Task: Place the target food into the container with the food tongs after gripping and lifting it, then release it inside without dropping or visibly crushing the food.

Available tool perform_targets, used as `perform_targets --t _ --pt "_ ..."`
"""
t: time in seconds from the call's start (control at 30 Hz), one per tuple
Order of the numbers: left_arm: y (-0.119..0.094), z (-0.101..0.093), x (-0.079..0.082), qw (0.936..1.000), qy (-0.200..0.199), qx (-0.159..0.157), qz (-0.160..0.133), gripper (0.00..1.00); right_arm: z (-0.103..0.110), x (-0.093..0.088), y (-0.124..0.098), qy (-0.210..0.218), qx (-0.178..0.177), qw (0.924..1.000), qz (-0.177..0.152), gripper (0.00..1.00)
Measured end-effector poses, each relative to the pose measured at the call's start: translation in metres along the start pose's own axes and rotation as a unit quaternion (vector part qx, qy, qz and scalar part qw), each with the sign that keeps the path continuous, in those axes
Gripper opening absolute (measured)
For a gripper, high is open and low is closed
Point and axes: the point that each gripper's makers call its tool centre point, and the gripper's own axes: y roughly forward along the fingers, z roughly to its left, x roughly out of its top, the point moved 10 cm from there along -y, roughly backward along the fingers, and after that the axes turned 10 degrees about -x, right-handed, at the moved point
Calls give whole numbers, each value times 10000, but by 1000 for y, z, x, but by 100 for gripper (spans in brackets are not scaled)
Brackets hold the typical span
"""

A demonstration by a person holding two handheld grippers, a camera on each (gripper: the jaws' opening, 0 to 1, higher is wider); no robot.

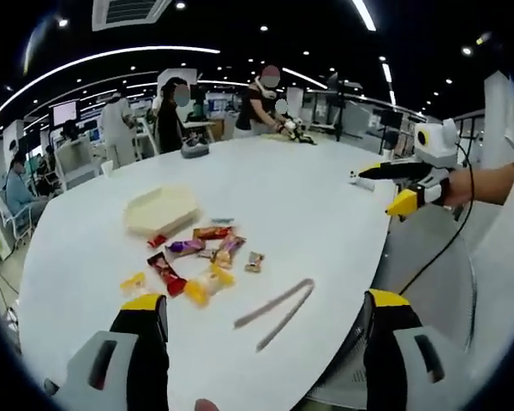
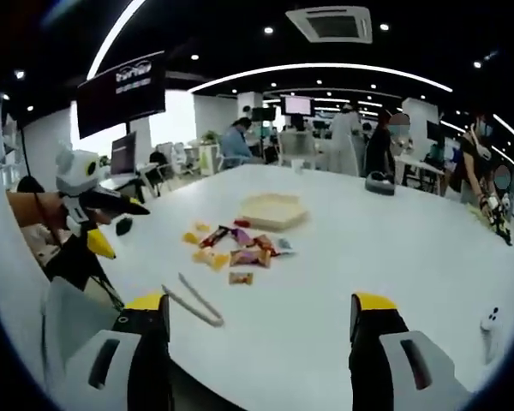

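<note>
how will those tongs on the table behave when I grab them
The food tongs look thin and long, so probably light and springy. Lying flat on the smooth white table, they may slide when nudged. Their arms splay open, so squeezing likely closes them.

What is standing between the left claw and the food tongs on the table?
Nothing visible. In the left gripper view the left claw is open, and the food tongs lie on bare white table just ahead of it. The wrapped snacks and the beige container sit off to one side, clear of that path.
</note>
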Motion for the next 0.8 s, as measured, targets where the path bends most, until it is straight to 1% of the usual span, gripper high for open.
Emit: perform_targets --t 0.07,0.13,0.17,0.3,0.33,0.4,0.6,0.63,0.7,0.8 --pt "-2 -1 -1 10000 -43 10 23 95 3 -1 0 -52 -22 10000 10 88" --pt "-4 -2 -2 10000 -29 28 40 94 4 -1 1 -18 13 10000 10 88" --pt "-6 -3 -4 10000 -25 19 45 94 5 -3 1 -8 78 10000 62 87" --pt "-5 -2 -8 9999 -49 -34 102 93 7 -3 -2 -22 76 10000 31 87" --pt "-5 -3 -9 9997 -61 -113 202 93 6 -4 -3 -33 61 10000 56 87" --pt "-4 -4 -10 9994 -10 -229 261 92 6 -3 -4 -46 35 10000 51 87" --pt "3 -5 -9 9989 175 -269 350 91 5 -3 -8 -102 41 9999 101 86" --pt "4 -8 -10 9984 247 -304 414 91 5 -2 -9 -117 37 9999 87 86" --pt "5 -9 -12 9980 291 -338 449 91 5 -3 -12 -150 28 9998 88 86" --pt "6 -10 -15 9969 371 -341 598 90 4 -7 -13 -182 4 9997 167 86"
